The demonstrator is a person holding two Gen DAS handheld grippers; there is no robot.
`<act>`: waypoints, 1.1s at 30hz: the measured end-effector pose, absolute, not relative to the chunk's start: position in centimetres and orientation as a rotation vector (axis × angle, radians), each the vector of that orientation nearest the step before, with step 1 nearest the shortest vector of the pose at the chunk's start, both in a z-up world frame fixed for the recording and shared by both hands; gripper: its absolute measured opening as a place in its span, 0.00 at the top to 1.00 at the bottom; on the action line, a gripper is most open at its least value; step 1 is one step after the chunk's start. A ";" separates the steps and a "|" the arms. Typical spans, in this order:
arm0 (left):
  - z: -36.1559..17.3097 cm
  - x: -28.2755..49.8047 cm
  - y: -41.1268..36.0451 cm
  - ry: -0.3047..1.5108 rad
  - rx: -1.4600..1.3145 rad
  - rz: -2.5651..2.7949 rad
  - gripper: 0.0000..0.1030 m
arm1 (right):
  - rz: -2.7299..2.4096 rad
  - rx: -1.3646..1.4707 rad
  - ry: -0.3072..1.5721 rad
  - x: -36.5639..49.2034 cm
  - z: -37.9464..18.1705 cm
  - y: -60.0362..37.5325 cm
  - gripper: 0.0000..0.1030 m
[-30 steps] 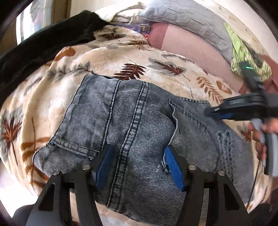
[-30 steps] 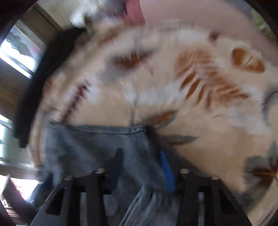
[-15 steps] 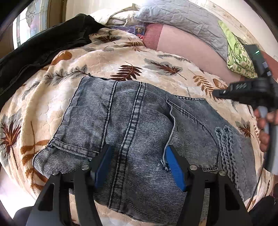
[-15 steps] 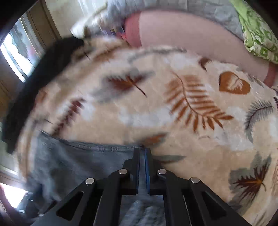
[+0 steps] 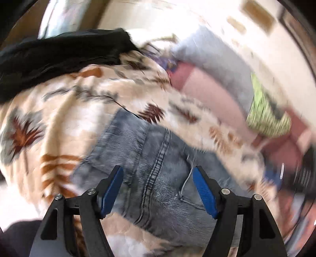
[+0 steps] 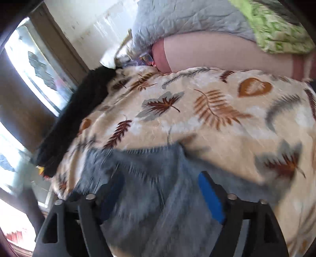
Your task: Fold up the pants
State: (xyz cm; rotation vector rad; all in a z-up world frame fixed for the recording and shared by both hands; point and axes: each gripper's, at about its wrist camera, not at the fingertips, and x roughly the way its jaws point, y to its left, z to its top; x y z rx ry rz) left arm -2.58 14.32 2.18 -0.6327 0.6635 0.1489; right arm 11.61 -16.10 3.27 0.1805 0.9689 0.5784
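Grey-blue denim pants lie folded on a cream blanket with leaf prints. My left gripper is open just above the near part of the pants, holding nothing. In the right wrist view the pants fill the lower middle, blurred. My right gripper is open over them, with denim between and under its blue pads. The right gripper also shows as a dark blur at the right edge of the left wrist view.
A black garment lies along the blanket's far left edge, next to a window. A grey quilted pillow, a pink cushion and a green patterned cloth sit at the back.
My right gripper, shut half a second ago, has opened and dropped over the pants. My left gripper has pulled back and swung, so the view is blurred; the pants look farther away.
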 end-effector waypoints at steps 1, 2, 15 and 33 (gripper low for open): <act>2.3 -3.7 15.3 0.656 -0.703 0.151 0.24 | 0.568 0.198 0.956 10.3 2.6 -17.1 0.20; 2.2 -4.4 16.0 0.658 -0.753 0.151 0.23 | 0.550 0.212 0.948 9.3 2.0 -18.3 0.20; -4.3 -2.1 18.5 0.838 -1.112 0.159 0.23 | 0.530 0.480 0.904 6.7 -2.7 -26.5 0.20; -4.4 -0.4 19.0 0.782 -0.834 0.232 0.77 | 0.790 0.650 1.130 10.1 -1.1 -18.2 0.20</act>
